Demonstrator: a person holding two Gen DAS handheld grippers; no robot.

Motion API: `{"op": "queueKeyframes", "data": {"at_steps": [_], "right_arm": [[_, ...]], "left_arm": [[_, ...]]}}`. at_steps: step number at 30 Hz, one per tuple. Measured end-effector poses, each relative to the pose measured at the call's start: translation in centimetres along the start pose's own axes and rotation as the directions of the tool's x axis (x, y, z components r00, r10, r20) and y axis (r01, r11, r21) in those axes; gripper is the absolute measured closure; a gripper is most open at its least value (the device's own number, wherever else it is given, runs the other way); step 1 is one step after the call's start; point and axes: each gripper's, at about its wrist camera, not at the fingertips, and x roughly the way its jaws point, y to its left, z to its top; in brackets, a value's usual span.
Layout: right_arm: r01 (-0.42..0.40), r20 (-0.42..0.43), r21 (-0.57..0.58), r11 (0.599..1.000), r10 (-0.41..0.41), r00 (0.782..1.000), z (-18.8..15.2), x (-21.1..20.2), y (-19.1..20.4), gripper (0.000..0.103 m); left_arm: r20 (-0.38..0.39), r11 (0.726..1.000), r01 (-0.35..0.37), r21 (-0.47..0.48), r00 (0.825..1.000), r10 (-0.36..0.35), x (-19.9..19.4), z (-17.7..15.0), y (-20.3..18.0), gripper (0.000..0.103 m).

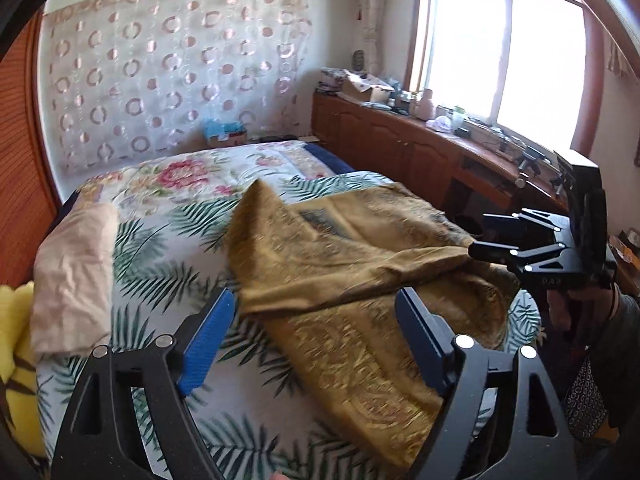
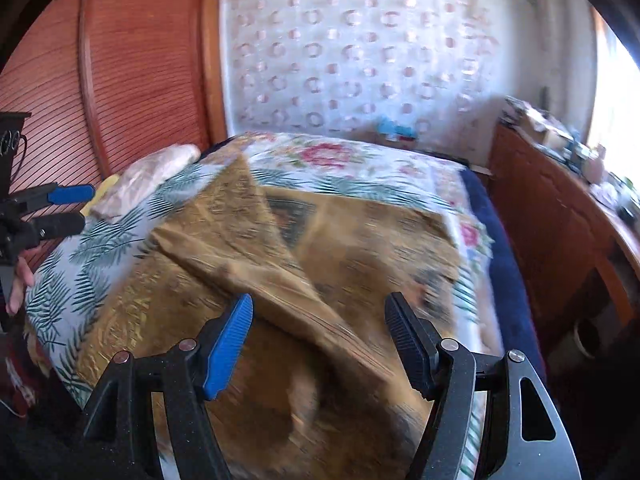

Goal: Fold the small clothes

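A golden-brown patterned cloth (image 1: 340,264) lies spread on the bed, with one corner folded over toward the middle. It also fills the right wrist view (image 2: 280,280), blurred by motion. My left gripper (image 1: 316,308) is open and empty, hovering above the cloth's near left edge. My right gripper (image 2: 320,312) is open above the cloth's folded flap. In the left wrist view the right gripper (image 1: 480,240) sits at the cloth's right edge, its tips touching the fabric. The left gripper (image 2: 76,208) shows at the far left of the right wrist view.
The bed (image 1: 168,240) has a palm-leaf sheet and a floral quilt (image 1: 192,176) behind. A beige folded garment (image 1: 72,280) and a yellow item (image 1: 16,340) lie at the left. A wooden cabinet (image 1: 400,140) with clutter runs along the right under the window.
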Motion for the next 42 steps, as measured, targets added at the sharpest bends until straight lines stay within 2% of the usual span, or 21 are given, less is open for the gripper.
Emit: {"op": "queueKeyframes", "data": {"at_steps": [4,10,12,16,19,23,24,25,26,27,30,32,35,38,42], "right_arm": [[-0.088,-0.048,-0.039,0.995,0.087,0.995,1.9,3.5,2.0,0.032],[-0.219,-0.166,-0.091,0.971,0.202,0.965,4.1,9.9,4.7,0.032],[-0.230,-0.205,-0.099,0.968,0.206,0.957,4.3,11.6,5.1,0.032],[-0.231,-0.278,-0.127,0.965,0.189,0.942,4.1,14.6,5.6,0.032],[-0.231,-0.303,-0.149,0.962,0.178,0.936,4.1,16.0,6.0,0.032],[-0.227,-0.301,-0.158,0.961,0.172,0.938,4.3,16.8,6.1,0.037],[-0.228,-0.299,-0.163,0.960,0.172,0.939,4.3,16.8,6.3,0.046],[-0.236,-0.294,-0.174,0.956,0.178,0.939,4.1,16.6,6.5,0.050],[-0.239,-0.290,-0.186,0.953,0.179,0.940,4.0,16.6,7.0,0.059],[-0.235,-0.285,-0.198,0.952,0.173,0.943,3.9,16.6,7.2,0.075],[-0.215,-0.262,-0.224,0.950,0.154,0.953,3.7,15.6,7.4,0.092],[-0.203,-0.247,-0.196,0.959,0.151,0.957,4.1,15.1,6.7,0.094],[-0.172,-0.174,-0.112,0.979,0.151,0.973,5.4,13.0,4.4,0.096],[-0.121,-0.104,-0.063,0.991,0.114,0.988,6.9,11.2,1.7,0.096],[-0.054,-0.059,0.009,0.998,0.055,0.997,8.2,9.4,-2.4,0.097]], "left_arm": [[0.001,0.998,-0.043,-0.036,0.999,0.043,-0.6,-1.3,1.9,0.020],[0.006,0.987,-0.115,-0.110,0.993,0.116,-1.1,-2.5,4.6,0.020],[0.007,0.984,-0.112,-0.137,0.993,0.114,-1.1,-2.9,5.4,0.020],[-0.003,0.981,-0.145,-0.132,0.989,0.146,-0.8,-3.4,5.9,0.020],[-0.012,0.980,-0.141,-0.139,0.990,0.141,-0.6,-3.8,6.3,0.020],[-0.015,0.982,-0.133,-0.135,0.991,0.132,-0.3,-4.1,6.2,0.020],[-0.016,0.982,-0.131,-0.135,0.991,0.130,-0.4,-4.1,6.2,0.020],[-0.016,0.983,-0.127,-0.134,0.992,0.126,-0.3,-4.1,6.0,0.020],[-0.017,0.984,-0.123,-0.132,0.992,0.122,-0.2,-4.2,5.9,0.020],[-0.018,0.984,-0.120,-0.129,0.993,0.119,-0.1,-4.2,5.7,0.020],[-0.026,0.987,-0.110,-0.117,0.994,0.108,0.2,-4.3,5.2,0.020],[-0.029,0.989,-0.101,-0.108,0.995,0.099,0.4,-4.3,4.8,0.020],[-0.034,0.991,-0.092,-0.099,0.995,0.089,0.7,-4.4,4.3,0.020],[-0.040,0.992,-0.087,-0.092,0.996,0.084,1.0,-4.4,3.9,0.020],[-0.029,0.994,-0.057,-0.092,0.998,0.055,0.9,-4.6,3.4,0.020]]}}
